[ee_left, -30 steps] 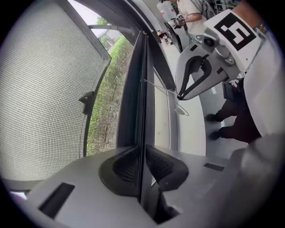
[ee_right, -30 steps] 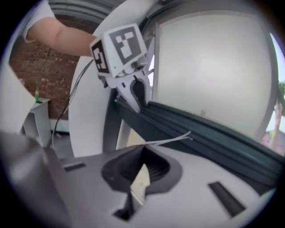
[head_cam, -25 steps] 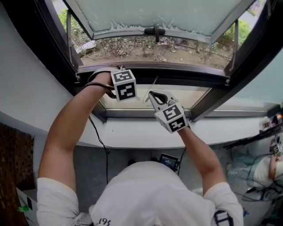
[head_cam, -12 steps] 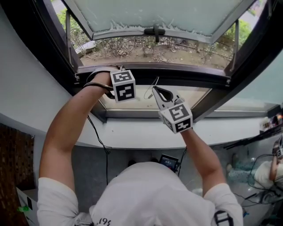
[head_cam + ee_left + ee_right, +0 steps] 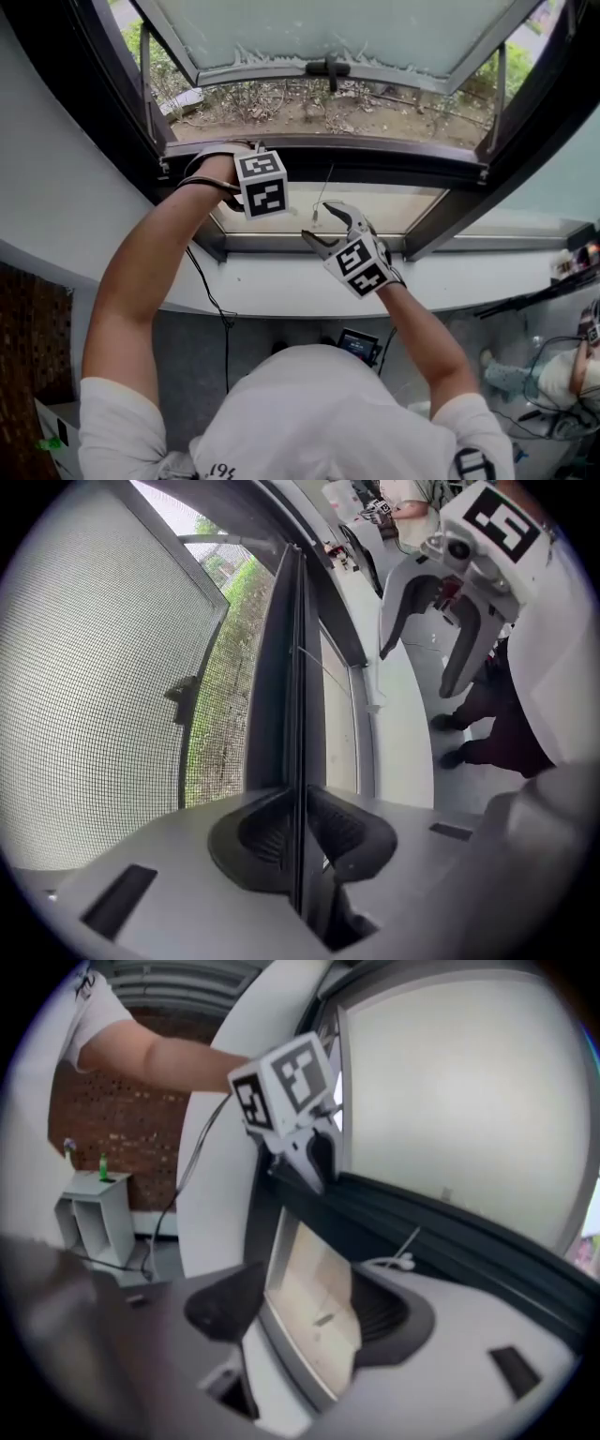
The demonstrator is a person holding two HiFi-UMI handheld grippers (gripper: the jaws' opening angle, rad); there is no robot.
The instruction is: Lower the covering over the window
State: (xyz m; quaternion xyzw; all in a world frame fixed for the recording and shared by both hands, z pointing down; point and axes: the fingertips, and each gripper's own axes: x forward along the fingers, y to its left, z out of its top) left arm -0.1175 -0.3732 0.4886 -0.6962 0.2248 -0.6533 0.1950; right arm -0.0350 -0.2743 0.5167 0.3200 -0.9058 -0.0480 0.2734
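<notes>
1. Since a second ago the right tongs [image 5: 319,223] have dropped away from the thin cord [image 5: 324,192], and their jaws have just been opening. They now gape wide and press on nothing, with the cord's white end dangling just beside one pad.
2. Up at the frame, the left tongs [image 5: 300,803] stay clenched on the dark bottom rail [image 5: 403,161] of the mesh screen [image 5: 94,667].
3. Mesh stretches above that rail, so the covering looks drawn down to the crossbar over the lower pane [image 5: 375,206].
4. Letting the cord go suggests the pull is finished or about to be re-gripped; I cannot say which.
</notes>
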